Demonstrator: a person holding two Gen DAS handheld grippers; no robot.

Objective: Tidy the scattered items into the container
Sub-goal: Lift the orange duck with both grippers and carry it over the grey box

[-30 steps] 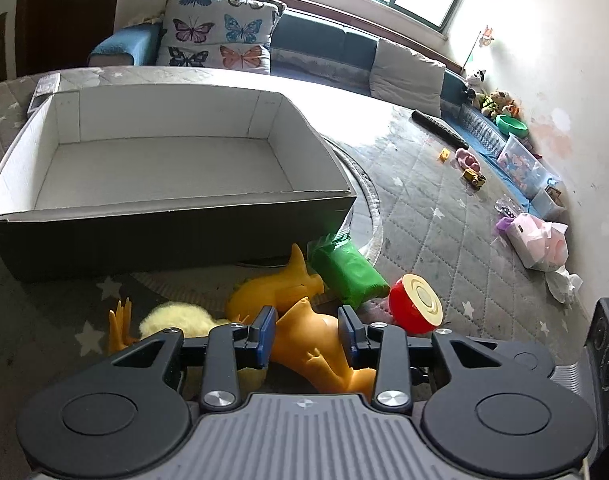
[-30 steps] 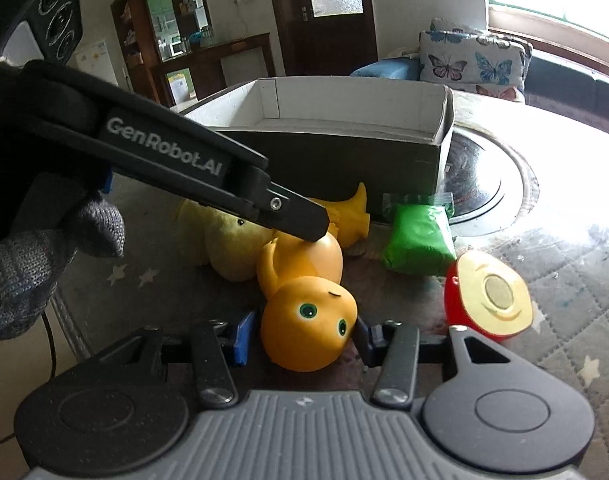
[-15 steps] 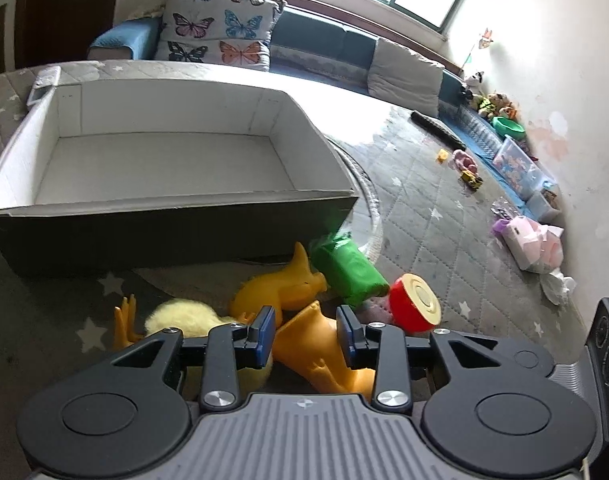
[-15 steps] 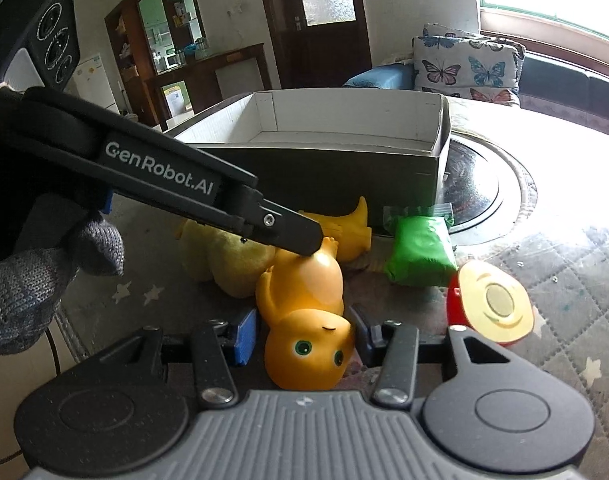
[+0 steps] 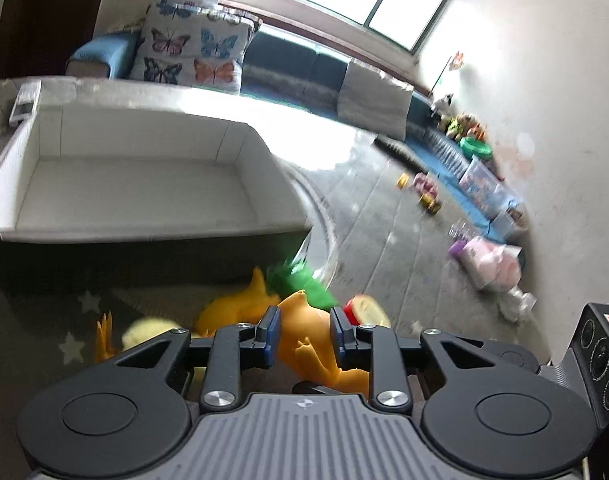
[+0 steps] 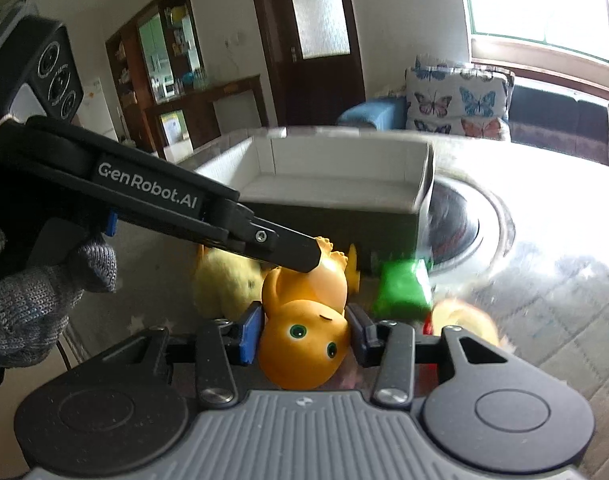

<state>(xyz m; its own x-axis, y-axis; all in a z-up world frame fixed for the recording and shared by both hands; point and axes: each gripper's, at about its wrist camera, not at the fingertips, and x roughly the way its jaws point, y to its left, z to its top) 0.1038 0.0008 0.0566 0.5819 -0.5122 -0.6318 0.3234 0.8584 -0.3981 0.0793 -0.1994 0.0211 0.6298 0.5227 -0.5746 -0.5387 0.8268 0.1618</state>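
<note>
Left wrist view: left gripper [image 5: 302, 334] clamped on the orange duck toy's [image 5: 304, 340] body, low over the mat, in front of the white-lined box [image 5: 144, 184]. Green packet [image 5: 304, 284] behind the duck.

Right wrist view: right gripper [image 6: 304, 334] straddles the duck's head; pads [image 6: 251, 334] close beside it, contact unclear. Yellow plush [image 6: 224, 280] just left.
</note>
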